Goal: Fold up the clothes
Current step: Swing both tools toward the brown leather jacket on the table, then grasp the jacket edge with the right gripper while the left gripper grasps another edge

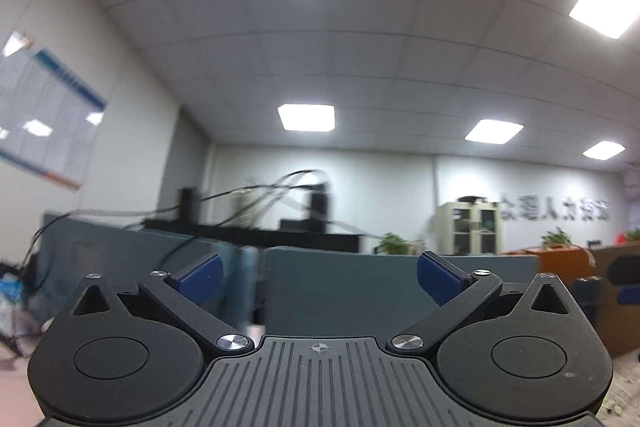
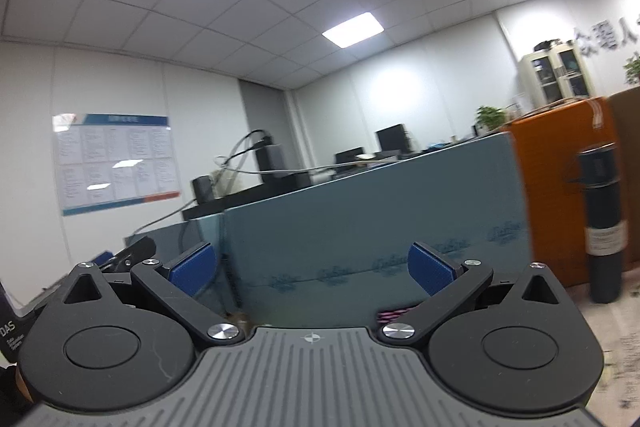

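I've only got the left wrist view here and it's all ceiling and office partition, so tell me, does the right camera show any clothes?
Observer: No garment is in view; the right gripper is open and empty, aimed at a blue-grey partition.
Operator: Anything near it that I should watch for?
Observer: A dark cylinder stands upright to its right, before an orange box.
Operator: Is the other gripper visible from there?
Observer: No. A pink patterned bit peeks out beside the right finger's linkage; I cannot tell what it is.
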Demonstrator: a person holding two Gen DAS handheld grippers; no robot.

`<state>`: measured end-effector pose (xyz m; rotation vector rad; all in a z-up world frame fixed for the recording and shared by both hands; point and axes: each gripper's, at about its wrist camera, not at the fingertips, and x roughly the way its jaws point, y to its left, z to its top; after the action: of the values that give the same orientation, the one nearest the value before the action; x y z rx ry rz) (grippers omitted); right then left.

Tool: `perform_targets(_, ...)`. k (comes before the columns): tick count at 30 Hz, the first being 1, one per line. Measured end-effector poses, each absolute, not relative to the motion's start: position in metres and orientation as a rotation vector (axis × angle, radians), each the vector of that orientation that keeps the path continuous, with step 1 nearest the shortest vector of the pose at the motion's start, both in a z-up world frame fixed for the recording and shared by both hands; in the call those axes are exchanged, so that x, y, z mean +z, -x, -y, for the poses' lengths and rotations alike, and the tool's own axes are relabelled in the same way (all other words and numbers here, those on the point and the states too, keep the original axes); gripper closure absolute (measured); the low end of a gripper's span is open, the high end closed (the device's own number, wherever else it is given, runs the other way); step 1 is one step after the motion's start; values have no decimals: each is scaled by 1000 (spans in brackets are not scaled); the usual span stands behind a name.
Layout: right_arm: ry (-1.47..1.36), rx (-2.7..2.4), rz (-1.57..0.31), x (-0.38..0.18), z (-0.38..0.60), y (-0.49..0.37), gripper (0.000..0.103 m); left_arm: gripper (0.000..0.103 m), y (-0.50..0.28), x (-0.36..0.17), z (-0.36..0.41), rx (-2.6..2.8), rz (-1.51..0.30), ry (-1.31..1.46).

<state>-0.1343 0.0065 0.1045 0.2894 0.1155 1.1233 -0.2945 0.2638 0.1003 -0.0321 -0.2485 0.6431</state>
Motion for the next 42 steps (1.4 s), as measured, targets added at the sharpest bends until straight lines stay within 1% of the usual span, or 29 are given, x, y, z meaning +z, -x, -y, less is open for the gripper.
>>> perform_targets(2,-306,1166,-155,107,-28,133,0,0,316,98,-299,646,210,138)
perform_targets(6,-294,1275,-301,102,-80,125,0,0,345,77,-365,647,154,381)
perform_targets(12,-237,1389,-460,69,-136,114,0,0,375,26,-423,519,128,698)
perform_targets(15,-207,1435,-506,51,-163,113,0,0,377,14,-438,500,114,760)
perform_targets(19,-48,1545,-431,36,-188,142,0,0,388,2,-452,622,67,845)
perform_targets(21,111,1643,-385,31,-204,164,0,0,388,-3,-458,642,15,885)
perform_targets(23,277,1751,-376,24,-216,187,0,0,389,-6,-460,658,-27,930)
perform_targets(26,459,1736,-272,14,-227,214,0,0,392,-11,-460,658,-63,977)
perform_targets(30,556,1654,-192,3,-251,225,0,0,399,-16,-449,670,-68,1028)
perform_targets(33,602,1602,-146,-5,-263,231,0,0,409,-14,-428,703,-32,1032)
perform_targets(37,493,1619,-204,-4,-265,220,1,0,431,-14,-392,706,79,1122)
perform_targets(40,483,1580,-171,-3,-267,218,2,0,447,-11,-365,684,197,1195)
perform_targets(42,465,1576,-179,-2,-269,218,2,0,445,-14,-359,654,189,1254)
